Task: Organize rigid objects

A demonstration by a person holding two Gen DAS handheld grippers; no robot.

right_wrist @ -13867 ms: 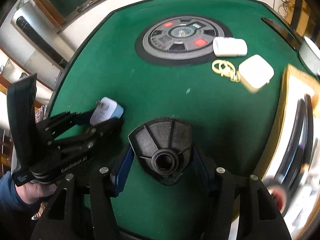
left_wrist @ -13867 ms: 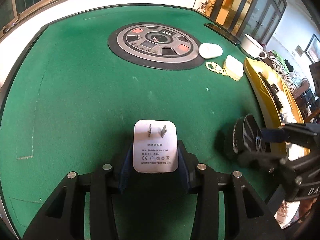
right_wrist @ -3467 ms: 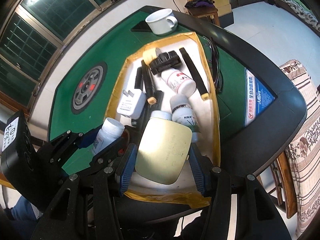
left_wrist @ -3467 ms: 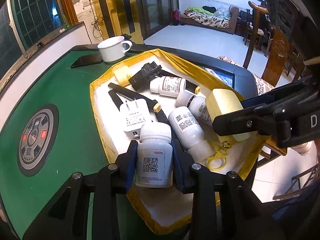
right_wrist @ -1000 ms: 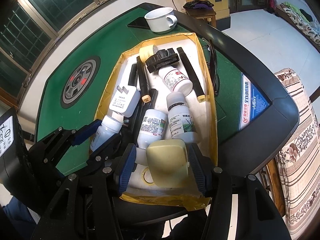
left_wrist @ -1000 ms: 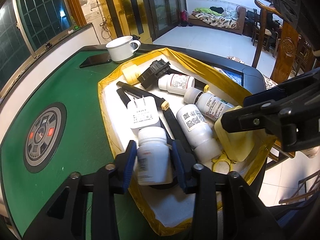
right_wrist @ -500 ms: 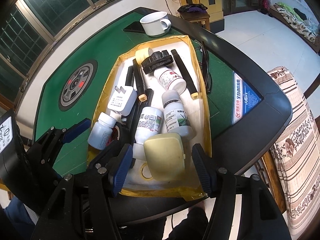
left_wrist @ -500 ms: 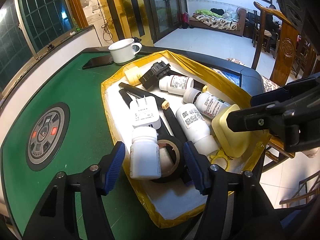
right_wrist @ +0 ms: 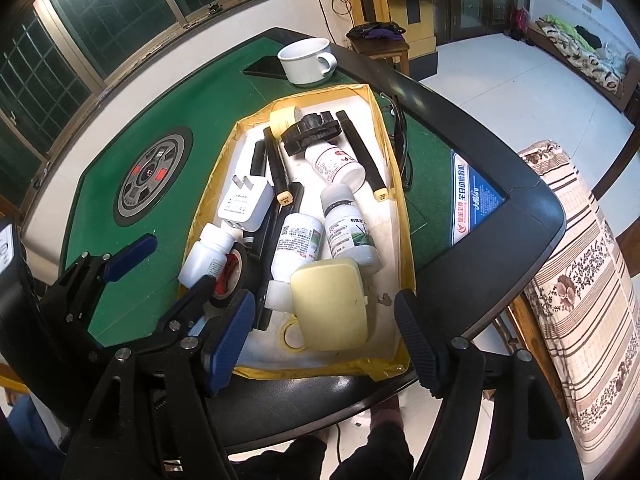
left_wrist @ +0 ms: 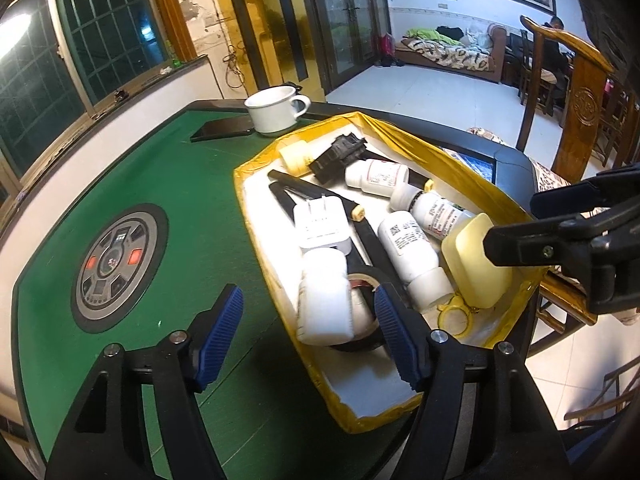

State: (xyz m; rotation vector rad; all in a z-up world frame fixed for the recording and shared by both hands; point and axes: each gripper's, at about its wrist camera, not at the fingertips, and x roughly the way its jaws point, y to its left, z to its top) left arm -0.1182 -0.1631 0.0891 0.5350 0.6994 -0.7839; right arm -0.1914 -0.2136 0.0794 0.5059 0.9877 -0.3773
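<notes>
Both grippers have let go since a second ago: the white bottle (left_wrist: 324, 292) that sat pinched in the left gripper (left_wrist: 306, 334) now lies in the yellow-edged tray (left_wrist: 384, 416), leaning on a roll of black tape (right_wrist: 236, 276), and the pale yellow case (right_wrist: 332, 304) has dropped out of the right gripper (right_wrist: 324, 340) onto the tray's near end. The jaws of each are spread and opening wider — bottle and case lie between the pads, touched by neither.

To my eye the bottle is light, stiff plastic, smooth enough to slip; a hold across the body below the cap would serve best. It is plain white, squat, with a wide cap. The case is a rounded, hard-looking shell, cream coloured, with a yellow ring (left_wrist: 454, 314) peeking out beside it; its flat sides look the place to grasp. Around them lie three labelled bottles, a white charger (right_wrist: 244, 200), black bars and a black cap — all in the tray on the green table (left_wrist: 172, 184), beyond it a white cup (right_wrist: 306, 60).
</notes>
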